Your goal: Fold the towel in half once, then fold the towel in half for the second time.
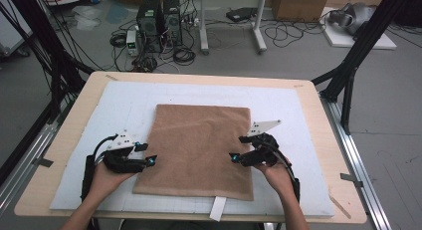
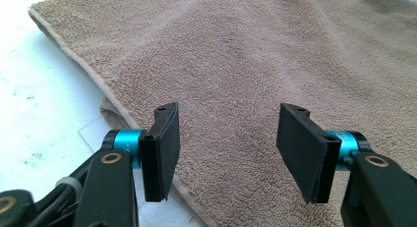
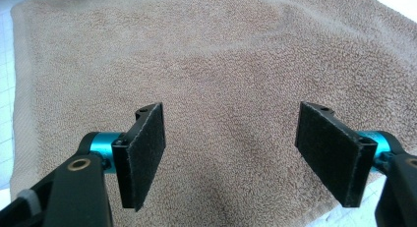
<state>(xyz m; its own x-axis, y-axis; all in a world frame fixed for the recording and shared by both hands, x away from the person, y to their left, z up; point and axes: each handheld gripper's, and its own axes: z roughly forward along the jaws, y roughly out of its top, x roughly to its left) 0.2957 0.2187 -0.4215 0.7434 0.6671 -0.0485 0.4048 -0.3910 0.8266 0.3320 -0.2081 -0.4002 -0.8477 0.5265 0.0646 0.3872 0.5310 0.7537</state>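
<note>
**Brown terry towel, folded: both grippers released, risks pending**

Brown terry towel (image 1: 199,150), rectangular, soft looped cloth, folded into a doubled panel. It lay flat on the white gridded mat (image 1: 89,190) that covered the pale wooden table (image 1: 74,120), about midway between the table's left and right edges and nearer its front edge, with the towel's front hem close to the mat's front border.

Left gripper (image 1: 148,154): black jaws parted, pads clear of the cloth, stationed over the towel's left hem. In the left gripper view the gripper (image 2: 226,148) held nothing, and a lower layer of cloth peeped out beneath the hem.

Right gripper (image 1: 238,149): jaws likewise parted and empty, over the towel's right hem; confirmed in the right gripper view (image 3: 231,153).

Hazards, as judged:
- Layers already out of line at the left hem; a regrasp there could catch one layer only and pull the fold apart.
- Uneven pulls from the two sides would skew the panel.
- Pads dragged across the pile could wrinkle the surface or slide the towel toward the front edge.
</note>
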